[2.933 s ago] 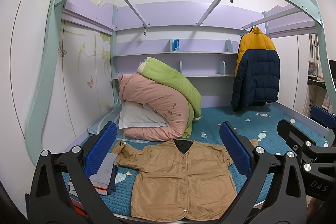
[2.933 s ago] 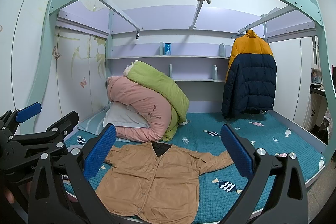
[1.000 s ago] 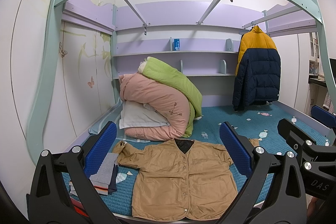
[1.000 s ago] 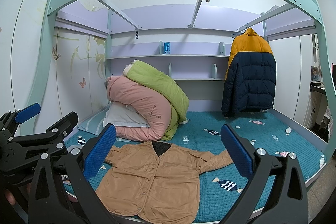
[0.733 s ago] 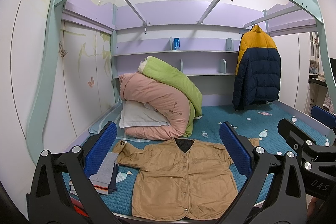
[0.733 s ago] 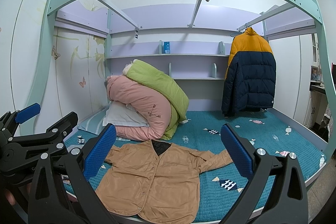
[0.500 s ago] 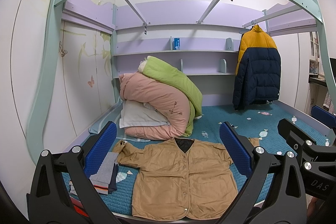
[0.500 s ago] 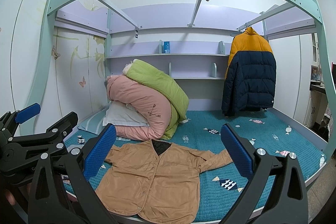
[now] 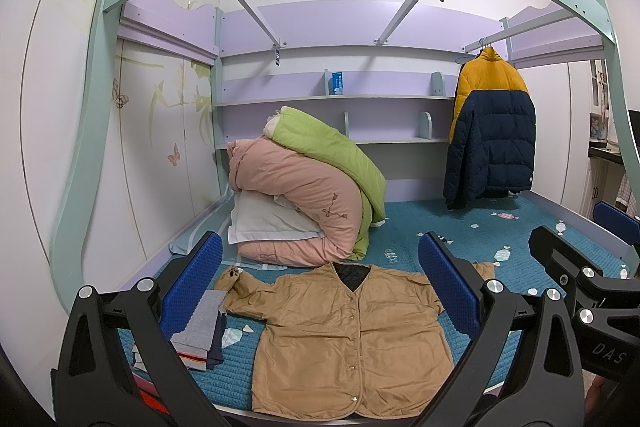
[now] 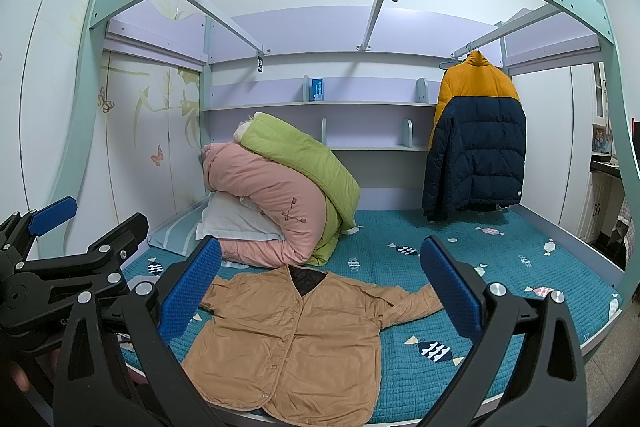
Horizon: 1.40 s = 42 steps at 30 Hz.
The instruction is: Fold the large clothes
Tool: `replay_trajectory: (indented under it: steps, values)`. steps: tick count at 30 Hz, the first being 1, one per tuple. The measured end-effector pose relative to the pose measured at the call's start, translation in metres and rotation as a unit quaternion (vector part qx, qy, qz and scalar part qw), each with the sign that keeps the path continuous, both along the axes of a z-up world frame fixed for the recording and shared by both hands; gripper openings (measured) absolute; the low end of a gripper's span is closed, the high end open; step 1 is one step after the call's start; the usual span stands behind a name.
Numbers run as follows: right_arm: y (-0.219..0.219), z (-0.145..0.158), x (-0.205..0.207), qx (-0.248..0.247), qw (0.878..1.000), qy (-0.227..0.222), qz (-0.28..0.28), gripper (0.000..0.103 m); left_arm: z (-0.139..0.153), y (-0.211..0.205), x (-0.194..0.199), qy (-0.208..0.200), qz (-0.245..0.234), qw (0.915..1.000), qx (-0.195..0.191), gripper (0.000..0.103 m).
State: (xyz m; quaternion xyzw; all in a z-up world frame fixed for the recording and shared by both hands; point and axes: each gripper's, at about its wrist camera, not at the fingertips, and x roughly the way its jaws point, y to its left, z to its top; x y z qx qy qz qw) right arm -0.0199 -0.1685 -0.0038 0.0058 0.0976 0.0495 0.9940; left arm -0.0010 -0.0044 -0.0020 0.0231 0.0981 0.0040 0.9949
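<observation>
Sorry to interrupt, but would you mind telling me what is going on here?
A person holds a two-finger tool in each hand, facing a bed, about to fold clothes. A tan jacket lies spread flat and buttoned on the teal bedspread, sleeves out, unfolded. The left tool and right tool are both open, holding nothing and touching nothing. Some folded clothes sit beside the jacket, rolled quilts behind it.
</observation>
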Motion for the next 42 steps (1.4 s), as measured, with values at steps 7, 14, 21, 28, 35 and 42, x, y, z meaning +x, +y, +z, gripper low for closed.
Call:
replay_trajectory:
  steps: [7, 14, 21, 28, 35, 42]
  values:
    - [0.0, 0.0, 0.0, 0.001, 1.0, 0.001, 0.0, 0.096, 0.0, -0.001, 0.0, 0.001, 0.0, 1.0, 0.0, 0.098]
    - [0.0, 0.0, 0.001, 0.0, 1.0, 0.001, 0.0, 0.096, 0.0, 0.0, 0.0, 0.0, 0.0, 1.0, 0.0, 0.098]
    - [0.0, 0.0, 0.001, 0.001, 1.0, 0.001, 0.0, 0.096, 0.0, 0.0, 0.0, 0.001, 0.0, 1.0, 0.0, 0.098]
    - [0.0, 0.0, 0.0, 0.001, 1.0, 0.001, 0.0, 0.096, 0.0, -0.001, 0.0, 0.001, 0.0, 1.0, 0.001, 0.098]
    - [-0.001, -0.025, 0.01, 0.001, 1.0, 0.006, -0.001, 0.096, -0.004, -0.001, 0.0, 0.005, -0.001, 1.0, 0.001, 0.098]
    - [0.006, -0.041, 0.034, -0.001, 1.0, 0.026, 0.002, 0.096, -0.027, 0.018, 0.021, 0.03, 0.003, 0.9995, 0.007, 0.098]
